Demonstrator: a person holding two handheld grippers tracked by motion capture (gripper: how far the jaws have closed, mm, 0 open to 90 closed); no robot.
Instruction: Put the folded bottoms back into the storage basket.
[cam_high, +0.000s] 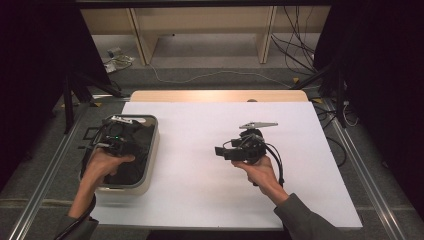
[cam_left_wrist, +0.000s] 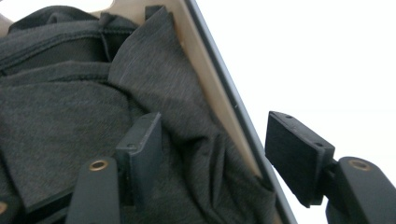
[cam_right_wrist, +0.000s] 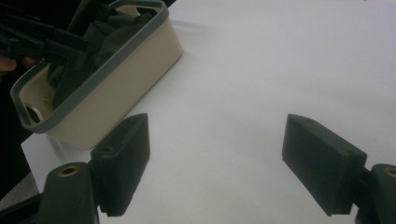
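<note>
High view: we count two grippers, one bin and one white board covering the table. The left gripper (cam_high: 120, 142) hangs over the bin (cam_high: 150, 165) at the left edge of the white board (cam_high: 200, 185), held by the left hand (cam_high: 102, 165). The right gripper (cam_high: 235, 150) sits well apart, near the middle of the board, in the right hand (cam_high: 260, 172), its jaws pointing left toward the bin.

Left gripper view: we see the left gripper (cam_left_wrist: 212, 158) with its jaws spread, roughly mid-range. One pad stands over the dark grey cloth (cam_left_wrist: 70, 126) inside the bin; the other pad stands outside the bin's wall (cam_left_wrist: 210, 70), over the white board (cam_left_wrist: 317, 60). The rim passes between the two pads. Neither pad presses on cloth or rim, so nothing is pinched. We count one bundle of cloth, folded and creased, filling the bin; whether it is one garment or several we cannot tell.

Right gripper view: we see the right gripper (cam_right_wrist: 215, 168) with its jaws spread wide and nothing between them except bare white board (cam_right_wrist: 261, 70). The bin (cam_right_wrist: 121, 93) lies far left in this view, cream-walled with a grey rim, dark cloth (cam_right_wrist: 107, 42) inside it, and the left gripper (cam_right_wrist: 42, 44) above it.
</note>
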